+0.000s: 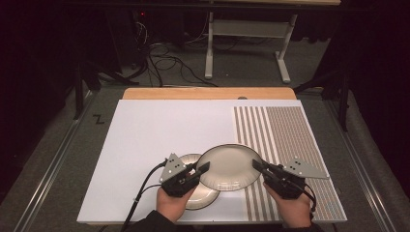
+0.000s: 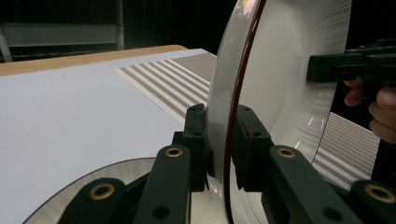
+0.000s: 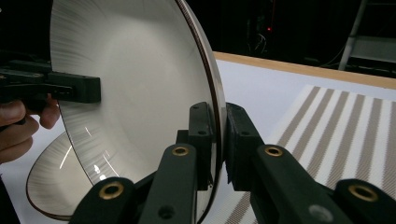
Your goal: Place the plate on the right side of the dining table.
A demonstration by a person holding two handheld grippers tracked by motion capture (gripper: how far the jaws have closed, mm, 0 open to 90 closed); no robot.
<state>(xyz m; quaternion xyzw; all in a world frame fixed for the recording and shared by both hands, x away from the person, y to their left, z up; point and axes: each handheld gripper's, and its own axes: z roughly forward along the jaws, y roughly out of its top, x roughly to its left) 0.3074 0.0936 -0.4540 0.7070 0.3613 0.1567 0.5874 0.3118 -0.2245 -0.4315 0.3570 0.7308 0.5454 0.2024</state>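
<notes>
My two hands sit at the very bottom edge of the high view, sleeves cut off, and my left hand covers the near part of the lower plate, so I cannot see that plate whole. The upper plate overlaps its 2 o'clock side; whether the two touch I cannot tell.

My left gripper is clenched on the upper plate's rim at about 9 o'clock, and my right gripper is clenched on the same rim at about 3 o'clock. From above, the jaw tips are small and dark, hard to read.

The left gripper view settles it: the upper plate stands edge-on between my jaws, its dark rim line running up the middle, pads pressed on both faces. At 3 o'clock there I see the right gripper, with fingers behind it. The lower plate shows as a pale arc at 7 o'clock, partly behind my jaws.

The right gripper view mirrors this: the upper plate is pinched between my jaws, the left gripper grips it at 9 o'clock, and the lower plate lies beneath at 8 o'clock.

The white table carries a striped mat at 3 o'clock. Beyond, at 12 o'clock, cables and a table frame stand in dim light.
</notes>
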